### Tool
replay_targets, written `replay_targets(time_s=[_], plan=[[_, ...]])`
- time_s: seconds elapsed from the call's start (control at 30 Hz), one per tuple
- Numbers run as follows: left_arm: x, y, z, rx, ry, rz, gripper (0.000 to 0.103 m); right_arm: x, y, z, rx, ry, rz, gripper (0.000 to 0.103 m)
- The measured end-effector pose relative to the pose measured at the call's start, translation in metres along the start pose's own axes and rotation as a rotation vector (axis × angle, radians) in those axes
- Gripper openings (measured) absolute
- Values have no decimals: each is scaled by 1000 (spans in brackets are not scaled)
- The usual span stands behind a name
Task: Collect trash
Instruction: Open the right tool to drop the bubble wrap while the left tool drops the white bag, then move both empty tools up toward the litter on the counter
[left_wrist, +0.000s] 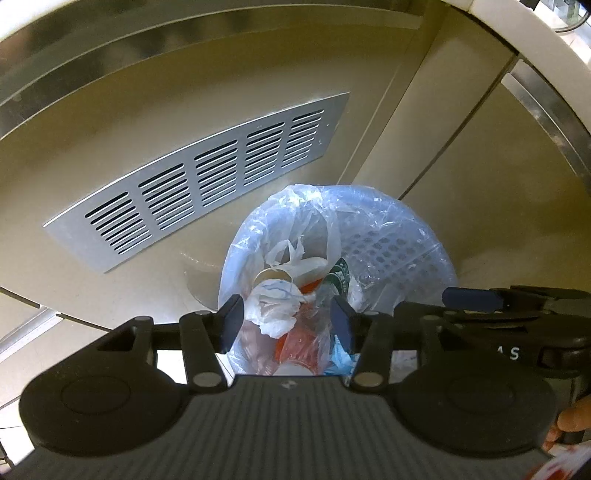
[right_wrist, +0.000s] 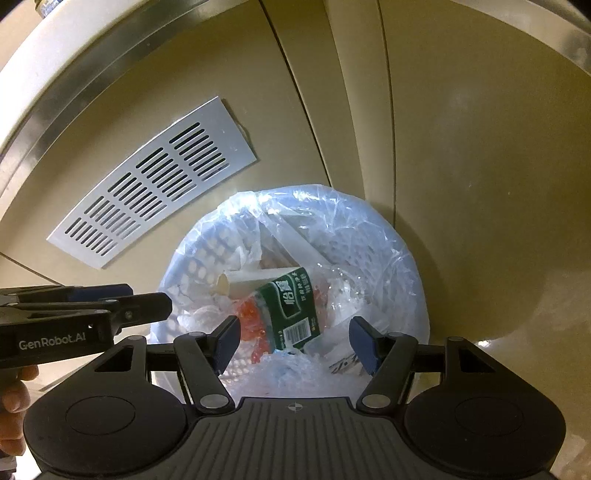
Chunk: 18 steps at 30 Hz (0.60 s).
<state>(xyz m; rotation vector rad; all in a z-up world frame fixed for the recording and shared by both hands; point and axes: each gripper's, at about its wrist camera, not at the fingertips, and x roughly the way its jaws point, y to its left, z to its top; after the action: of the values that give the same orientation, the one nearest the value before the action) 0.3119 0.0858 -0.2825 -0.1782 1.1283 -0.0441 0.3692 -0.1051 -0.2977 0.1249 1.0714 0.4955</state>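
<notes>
The bin (right_wrist: 369, 236) is perforated white plastic, lined with a thin, crinkly, glossy clear bag (right_wrist: 388, 258). Inside lie crumpled white tissue (left_wrist: 273, 302) — soft and matt — a paper cup (right_wrist: 243, 282) and a green printed carton (right_wrist: 291, 306) with a slight sheen. At ten o'clock from the bin, a brushed-metal vent (right_wrist: 147, 184) sits on a smooth, glossy beige panel (right_wrist: 480, 166). Gripper bodies (right_wrist: 291, 435) are matt black ribbed plastic — pads (right_wrist: 364, 343) matt blue.
</notes>
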Motion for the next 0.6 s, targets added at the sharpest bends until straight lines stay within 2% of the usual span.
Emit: replay_targets(time_s=[0.3, 0.6], plan=[[-18, -1, -8, -25, 3, -9, 47, -13, 4, -3, -16, -7, 1, 65], [-51, -7, -20, -55, -22, 14, 47, -46, 11, -14, -26, -21, 5, 65]])
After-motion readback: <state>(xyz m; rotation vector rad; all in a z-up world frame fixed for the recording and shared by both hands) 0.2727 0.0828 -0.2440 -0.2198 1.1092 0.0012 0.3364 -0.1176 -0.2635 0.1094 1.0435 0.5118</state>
